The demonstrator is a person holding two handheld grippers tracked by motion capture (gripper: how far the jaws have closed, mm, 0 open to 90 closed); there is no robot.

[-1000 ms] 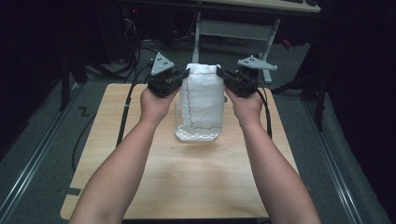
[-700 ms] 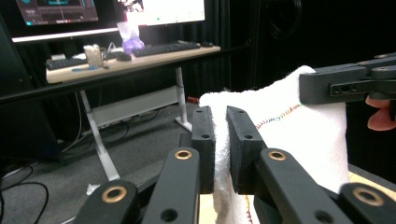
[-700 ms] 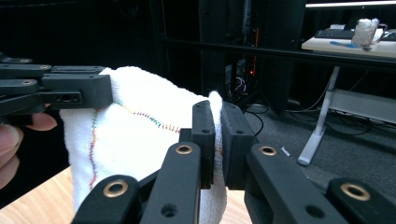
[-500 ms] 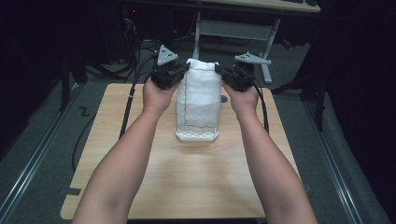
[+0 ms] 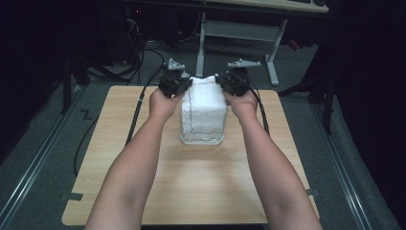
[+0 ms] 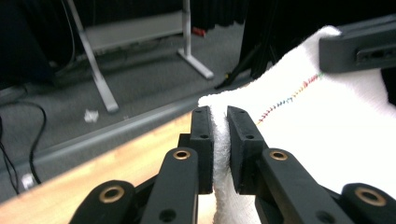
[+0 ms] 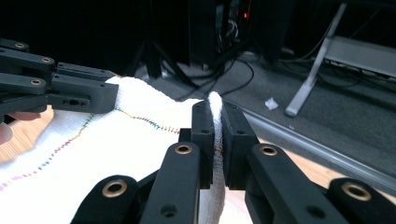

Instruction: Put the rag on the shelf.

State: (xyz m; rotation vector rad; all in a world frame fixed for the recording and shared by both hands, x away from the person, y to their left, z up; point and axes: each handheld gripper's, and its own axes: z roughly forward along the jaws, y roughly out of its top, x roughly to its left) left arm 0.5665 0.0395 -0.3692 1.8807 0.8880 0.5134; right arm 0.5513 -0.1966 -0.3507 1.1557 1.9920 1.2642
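Overhead, towel [image 5: 203, 109] corners pinched, both claws [image 5: 178, 86] [image 5: 229, 82]

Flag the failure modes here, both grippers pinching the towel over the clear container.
1. The left gripper and right gripper each pinch just a thin corner of the white towel; a corner could slip out.
2. The towel drapes over the clear container; lowering unevenly might leave it lopsided or tip the container on the table.

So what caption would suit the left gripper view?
Left gripper jaws clamp a corner of the white towel above the wooden table.
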